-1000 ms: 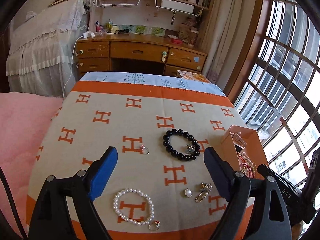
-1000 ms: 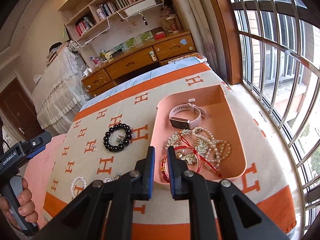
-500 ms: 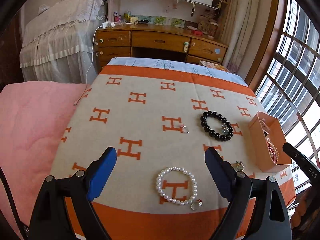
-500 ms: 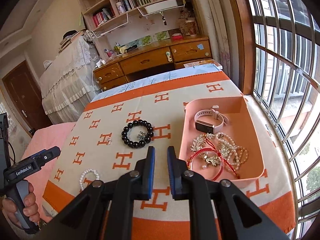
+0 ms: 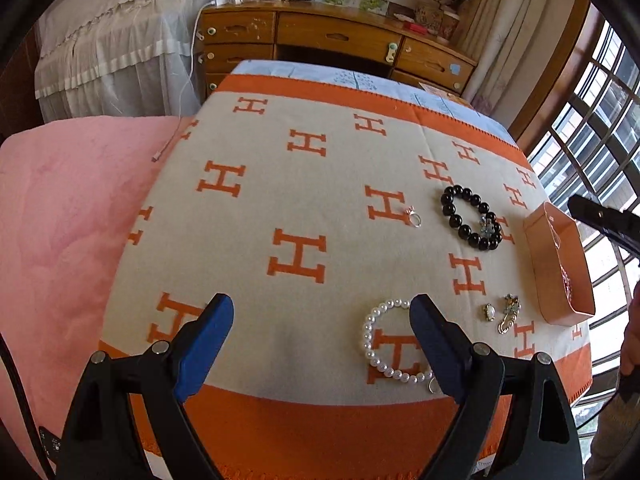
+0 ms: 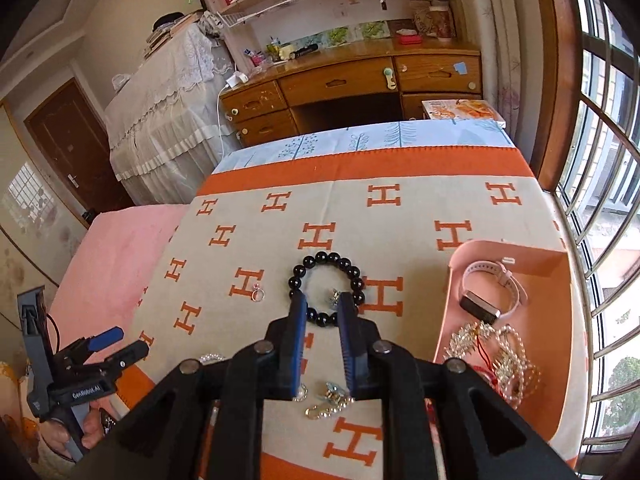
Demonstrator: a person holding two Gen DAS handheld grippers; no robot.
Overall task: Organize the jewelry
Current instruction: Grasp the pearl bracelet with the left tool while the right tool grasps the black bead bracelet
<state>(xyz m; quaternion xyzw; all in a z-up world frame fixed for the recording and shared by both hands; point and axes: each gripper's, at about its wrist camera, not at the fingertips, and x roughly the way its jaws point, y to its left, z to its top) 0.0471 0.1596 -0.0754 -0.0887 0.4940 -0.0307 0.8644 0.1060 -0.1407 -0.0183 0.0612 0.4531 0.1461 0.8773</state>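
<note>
A beige blanket with orange H marks covers the bench. On it lies a black bead bracelet, a ring just left of it, a pearl bracelet and small charms nearer, a pink tray to its right.

A: What lies ahead of the right gripper?
B: The bead bracelet, on the blanket; ring to its left, tray right.
A: And the pearl bracelet?
B: By the left gripper's right finger.
</note>
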